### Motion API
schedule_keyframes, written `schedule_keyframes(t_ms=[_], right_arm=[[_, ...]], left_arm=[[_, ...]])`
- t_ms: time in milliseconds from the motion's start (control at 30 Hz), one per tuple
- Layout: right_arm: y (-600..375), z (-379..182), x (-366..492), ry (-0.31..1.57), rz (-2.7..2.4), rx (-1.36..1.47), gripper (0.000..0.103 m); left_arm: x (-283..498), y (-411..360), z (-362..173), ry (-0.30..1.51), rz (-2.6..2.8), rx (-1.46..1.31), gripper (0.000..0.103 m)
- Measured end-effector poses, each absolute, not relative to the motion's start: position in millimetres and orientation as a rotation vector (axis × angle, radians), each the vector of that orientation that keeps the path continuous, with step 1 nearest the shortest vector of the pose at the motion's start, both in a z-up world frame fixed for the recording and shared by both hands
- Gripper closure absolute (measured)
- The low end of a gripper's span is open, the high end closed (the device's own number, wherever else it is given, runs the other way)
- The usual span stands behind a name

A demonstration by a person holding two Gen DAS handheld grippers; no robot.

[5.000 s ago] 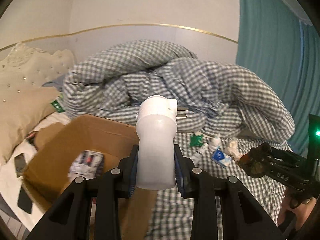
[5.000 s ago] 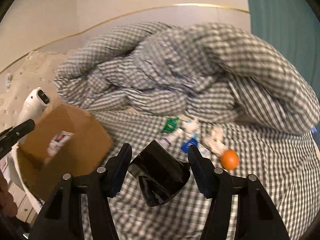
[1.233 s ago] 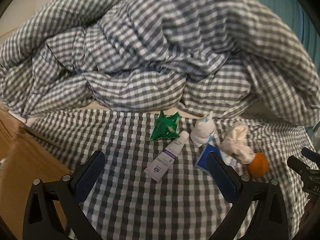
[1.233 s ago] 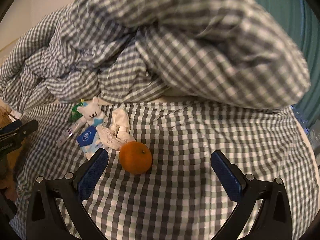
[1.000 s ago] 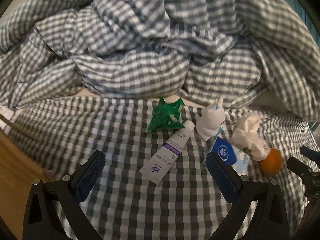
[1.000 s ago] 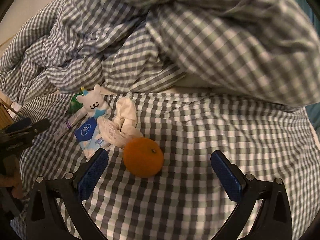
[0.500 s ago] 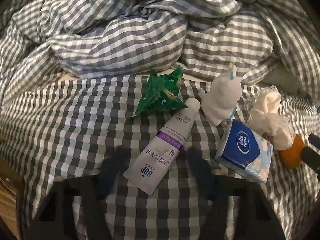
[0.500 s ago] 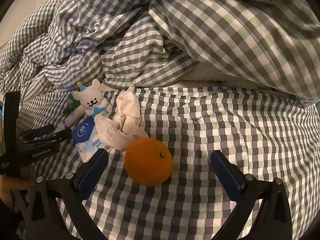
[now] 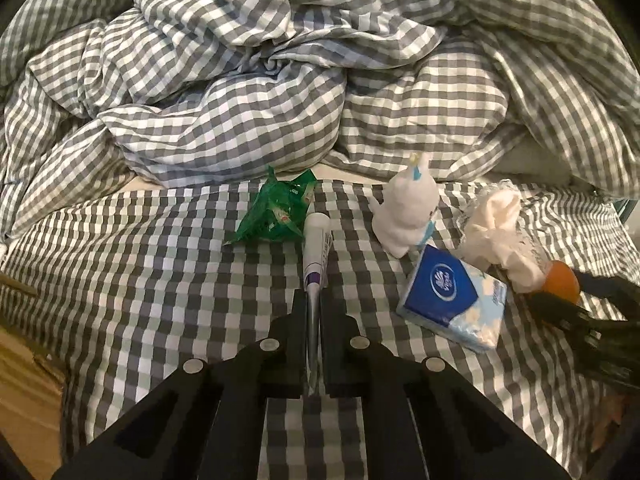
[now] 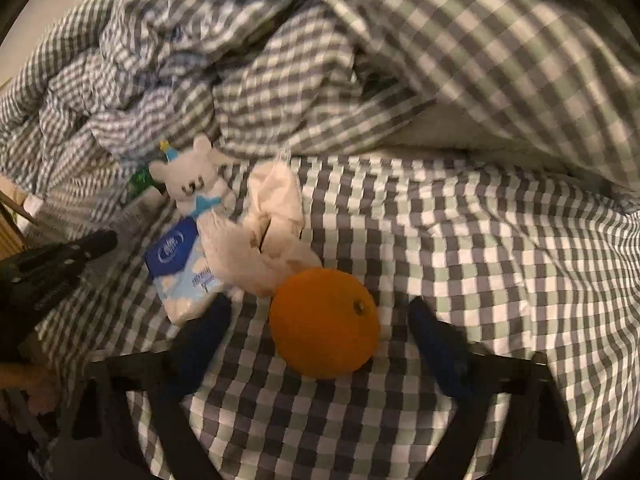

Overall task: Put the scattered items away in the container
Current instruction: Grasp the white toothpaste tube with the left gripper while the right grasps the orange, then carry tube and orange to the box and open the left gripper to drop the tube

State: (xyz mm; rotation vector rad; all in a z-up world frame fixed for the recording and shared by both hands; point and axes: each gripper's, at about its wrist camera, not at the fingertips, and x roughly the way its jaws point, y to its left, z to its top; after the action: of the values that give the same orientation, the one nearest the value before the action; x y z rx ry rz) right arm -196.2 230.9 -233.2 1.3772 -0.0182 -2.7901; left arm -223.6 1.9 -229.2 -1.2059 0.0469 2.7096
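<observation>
Left gripper (image 9: 314, 304): jaws together, clamped on the flat crimped end of the tube; black fingers (image 9: 290, 344) pressed against both faces of it.
Tube (image 9: 316, 248): white with a purple band, lying on the checked sheet, cap end pointing away from the camera, tail end pinched edge-on between the left jaws.
Right gripper (image 10: 320, 320): jaws apart and just closing in, blurred blue pads (image 10: 204, 328) on either side of the orange; small gaps visible on both sides, no contact seen.
Orange (image 10: 325, 322): resting on the sheet between the right jaws, stem dimple turned up and to the right.
Tissue pack (image 9: 452, 300): blue and pale blue, flat on the sheet, right of the tube, just beside the orange and the cloth.
Crumpled cloth (image 10: 268, 240): cream, lace-edged, touching the far side of the orange and overlapping the tissue pack.
Bear figurine (image 9: 406, 212): white, upright, small blue hat, behind the tissue pack.
Green wrapper (image 9: 276, 212): crinkled, touching the tube's cap end on its left.
Duvet (image 9: 280, 80): grey-and-white check, bunched behind all the items.
Cardboard box (image 9: 24, 400): brown edge at lower left of the left view, well apart from the items.
</observation>
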Motion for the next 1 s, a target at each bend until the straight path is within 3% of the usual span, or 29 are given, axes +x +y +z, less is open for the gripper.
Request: schedule_keyframes(t_ms=[33,300,533,700,1000], right_arm=[[231.0,-236.5,-197.7,-0.01,-2.786,1.398,0.047],[237.9,-230.3,-191.6,-0.112,-2.794,1.359,0.048],[242.0,-208.6,-164.1,-0.16,-2.823,1.312,0.048],[246.4,-182.5,-131.2,-0.242,-2.836,1.25,0.048],[206.5,-118.1,-78.2,-0.185,-2.832,1.097,0.048]], left_arm=[[-220.8,0.1,-228.2,0.032,2.709,-1.208,0.099],[-192.9,-16.7,-199.9,-0.094,2.72,-1.178,0.099],[-172.5,-26.3,-167.3,-0.088,2.766,-1.12,0.099],[-142.3,-36.8,-135.8,-0.091,2.808,-1.071,0.099],[-75.3,-84.0,-77.3,-0.17,2.925,-0.996,0.099]])
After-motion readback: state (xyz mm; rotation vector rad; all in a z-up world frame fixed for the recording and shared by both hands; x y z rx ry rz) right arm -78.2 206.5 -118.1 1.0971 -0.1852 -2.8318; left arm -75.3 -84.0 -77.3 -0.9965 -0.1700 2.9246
